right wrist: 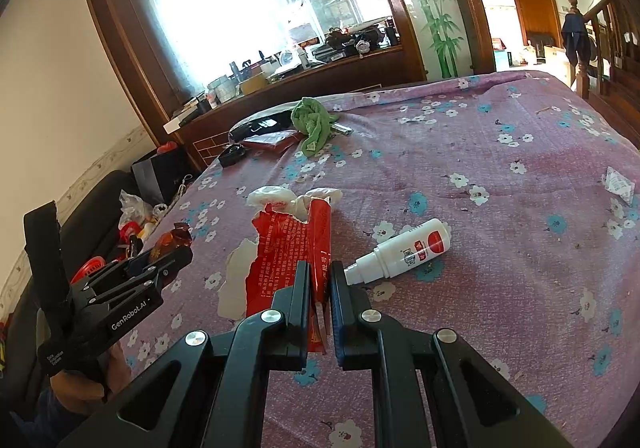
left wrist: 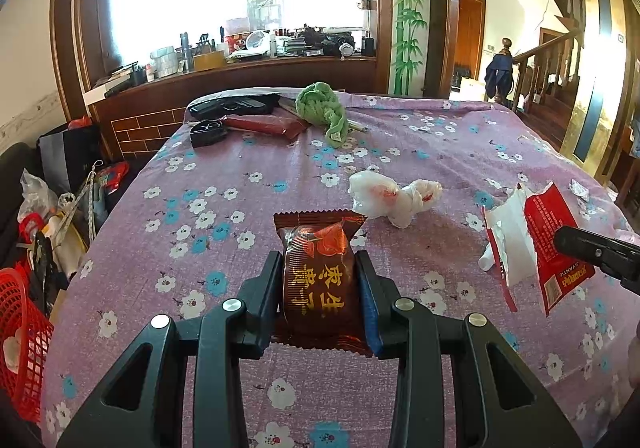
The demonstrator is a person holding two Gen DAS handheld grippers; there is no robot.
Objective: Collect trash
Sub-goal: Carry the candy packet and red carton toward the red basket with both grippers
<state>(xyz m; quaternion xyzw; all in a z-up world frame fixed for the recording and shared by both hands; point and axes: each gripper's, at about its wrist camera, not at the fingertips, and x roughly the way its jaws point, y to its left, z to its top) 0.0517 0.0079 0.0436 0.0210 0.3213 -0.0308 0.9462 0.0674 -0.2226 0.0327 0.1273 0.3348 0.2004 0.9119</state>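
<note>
My left gripper (left wrist: 319,260) is shut on a brown snack packet (left wrist: 318,288), held just above the purple flowered tablecloth (left wrist: 224,215). From the right wrist view this gripper (right wrist: 176,254) shows at the left with the packet (right wrist: 172,238) sticking out of it. My right gripper (right wrist: 321,268) is shut on the edge of a torn red wrapper (right wrist: 280,244) with a white inside. That wrapper (left wrist: 556,232) and the right gripper's finger (left wrist: 592,252) show at the right of the left wrist view. Crumpled white tissue (left wrist: 392,195) (right wrist: 280,195) with red stains lies beyond both.
A white spray bottle (right wrist: 408,248) lies right of the red wrapper. A green cloth (left wrist: 320,107), a red pack (left wrist: 264,124) and black items (left wrist: 232,105) sit at the table's far end. A red basket (left wrist: 20,328) and bags stand off the left edge. A small sachet (right wrist: 618,183) lies at the right.
</note>
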